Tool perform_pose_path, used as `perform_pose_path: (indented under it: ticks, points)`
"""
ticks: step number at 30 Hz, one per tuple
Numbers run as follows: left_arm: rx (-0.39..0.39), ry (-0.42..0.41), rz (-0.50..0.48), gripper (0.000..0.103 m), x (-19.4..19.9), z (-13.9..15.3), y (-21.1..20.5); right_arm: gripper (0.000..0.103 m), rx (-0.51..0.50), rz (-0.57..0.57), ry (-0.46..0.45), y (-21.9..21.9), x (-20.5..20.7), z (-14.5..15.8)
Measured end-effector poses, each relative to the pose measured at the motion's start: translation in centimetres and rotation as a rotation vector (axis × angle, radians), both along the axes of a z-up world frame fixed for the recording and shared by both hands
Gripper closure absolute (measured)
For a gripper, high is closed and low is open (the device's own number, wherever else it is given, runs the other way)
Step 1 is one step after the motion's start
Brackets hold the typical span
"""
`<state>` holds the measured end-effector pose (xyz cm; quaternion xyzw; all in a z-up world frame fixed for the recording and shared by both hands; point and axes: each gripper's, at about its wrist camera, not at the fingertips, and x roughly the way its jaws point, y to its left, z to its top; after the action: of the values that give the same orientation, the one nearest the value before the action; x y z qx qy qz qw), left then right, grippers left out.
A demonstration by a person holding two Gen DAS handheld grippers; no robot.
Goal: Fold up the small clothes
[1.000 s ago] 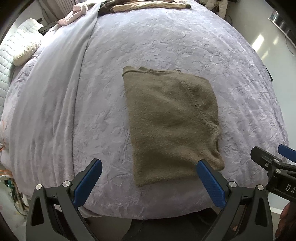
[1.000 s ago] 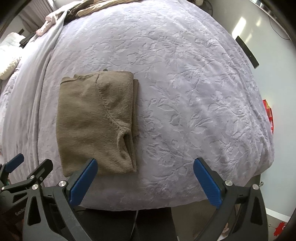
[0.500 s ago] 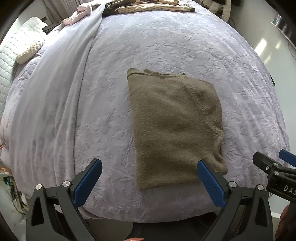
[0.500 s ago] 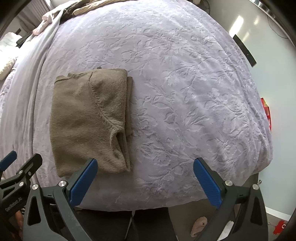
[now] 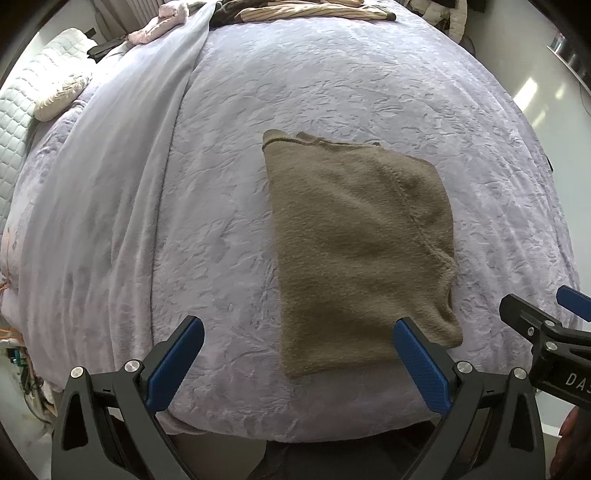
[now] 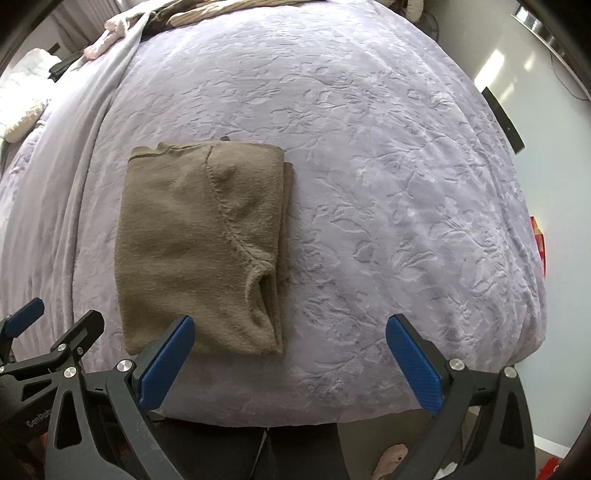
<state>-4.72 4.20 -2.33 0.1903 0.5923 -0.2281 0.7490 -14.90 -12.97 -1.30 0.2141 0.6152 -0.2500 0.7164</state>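
folded sweater near the bed's front edge, both claws spread wide and empty

the sweater point(image 5: 354, 251) lies folded in a rough rectangle on the bed point(image 5: 332, 92), its near hem close to the front edge. its right side shows stacked layers and a sleeve opening, its left side one clean edge. the left claw point(image 5: 295, 354) and right claw point(image 6: 288, 350) hang over the front edge, gaping, touching nothing as far as the fisheye shows. bare quilt runs wide to the right edge and far back. a blanket point(image 5: 110, 166) lies along the left side, other clothes point(image 5: 303, 11) at the far edge.
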Motion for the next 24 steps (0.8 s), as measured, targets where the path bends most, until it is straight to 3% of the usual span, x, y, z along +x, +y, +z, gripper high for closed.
perform_pose_path:
  ticks: [24]
  points:
    - [-0.004, 0.002, 0.02, 0.0, 0.8, 0.0, 1.7, 0.0, -0.011, 0.033, 0.008, 1.8, 1.5, -0.1]
